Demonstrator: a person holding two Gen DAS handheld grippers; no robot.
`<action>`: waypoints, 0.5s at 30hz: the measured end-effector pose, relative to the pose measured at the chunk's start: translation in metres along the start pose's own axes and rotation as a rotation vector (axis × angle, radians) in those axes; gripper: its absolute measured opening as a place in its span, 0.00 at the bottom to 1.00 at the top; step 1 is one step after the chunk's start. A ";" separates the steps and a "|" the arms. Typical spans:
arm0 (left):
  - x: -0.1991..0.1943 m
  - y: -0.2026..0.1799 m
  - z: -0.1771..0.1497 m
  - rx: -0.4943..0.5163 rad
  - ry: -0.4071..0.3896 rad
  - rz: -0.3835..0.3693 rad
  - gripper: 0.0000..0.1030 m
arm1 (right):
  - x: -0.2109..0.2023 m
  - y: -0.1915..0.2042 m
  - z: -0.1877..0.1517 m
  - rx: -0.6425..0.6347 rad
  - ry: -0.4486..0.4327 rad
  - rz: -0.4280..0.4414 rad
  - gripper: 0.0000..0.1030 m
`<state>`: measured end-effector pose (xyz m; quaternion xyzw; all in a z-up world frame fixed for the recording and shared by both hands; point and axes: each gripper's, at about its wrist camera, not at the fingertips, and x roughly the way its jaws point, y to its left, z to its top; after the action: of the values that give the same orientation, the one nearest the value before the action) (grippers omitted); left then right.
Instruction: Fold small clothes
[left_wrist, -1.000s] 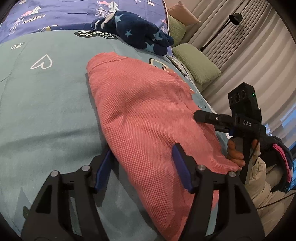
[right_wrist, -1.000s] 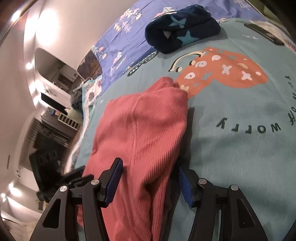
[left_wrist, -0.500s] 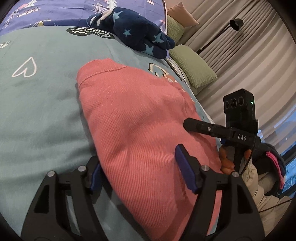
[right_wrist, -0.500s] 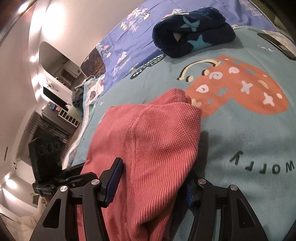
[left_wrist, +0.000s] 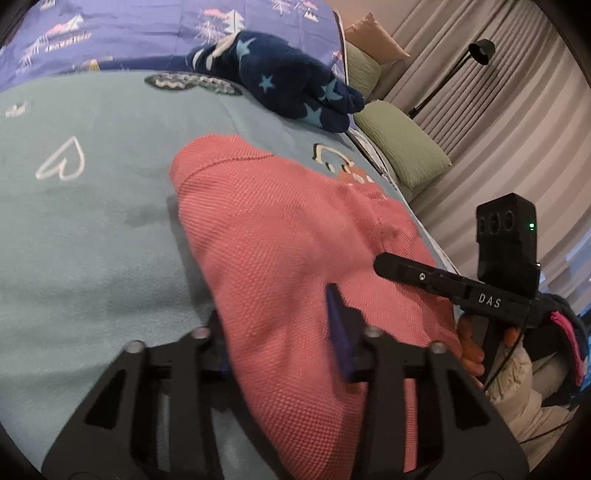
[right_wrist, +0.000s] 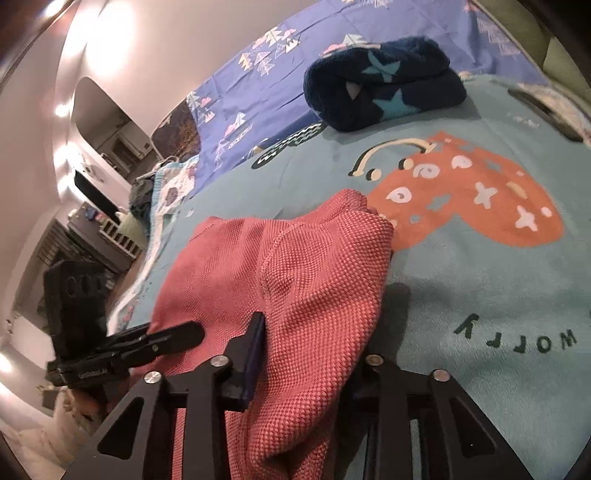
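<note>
A pink waffle-knit garment (left_wrist: 288, 240) lies folded lengthwise on the teal blanket (left_wrist: 92, 240). My left gripper (left_wrist: 280, 339) straddles its near end, and its jaws are closing with the cloth bunched between them. One blue pad presses into the knit; the other is hidden under it. In the right wrist view the same garment (right_wrist: 303, 266) humps up between the closing jaws of my right gripper (right_wrist: 303, 362), left pad against the cloth, right pad covered. Each gripper shows in the other's view, at opposite corners of the near edge.
A rolled navy star-print blanket (left_wrist: 291, 85) lies beyond the garment near the purple sheet. Green pillows (left_wrist: 402, 151), a floor lamp (left_wrist: 480, 48) and curtains stand past the bed's right edge. An orange heart print (right_wrist: 469, 192) marks the teal blanket (right_wrist: 480, 295). A person's hand (left_wrist: 469, 350) holds the right gripper.
Both pairs of jaws have narrowed around the garment's near edge, and the cloth now bunches up between them. The left gripper slid a little further over the garment.
</note>
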<state>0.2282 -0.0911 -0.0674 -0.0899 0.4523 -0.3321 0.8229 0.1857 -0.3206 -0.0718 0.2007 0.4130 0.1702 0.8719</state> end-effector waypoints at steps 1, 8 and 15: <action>-0.003 -0.004 0.000 0.016 -0.011 0.016 0.30 | -0.004 0.006 -0.001 -0.023 -0.014 -0.026 0.26; -0.029 -0.038 0.000 0.110 -0.096 0.078 0.26 | -0.045 0.043 -0.009 -0.110 -0.130 -0.111 0.22; -0.064 -0.074 0.001 0.176 -0.169 0.088 0.25 | -0.093 0.067 -0.018 -0.127 -0.231 -0.119 0.21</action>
<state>0.1711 -0.1074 0.0100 -0.0250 0.3539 -0.3255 0.8765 0.1072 -0.3019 0.0112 0.1384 0.3093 0.1196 0.9332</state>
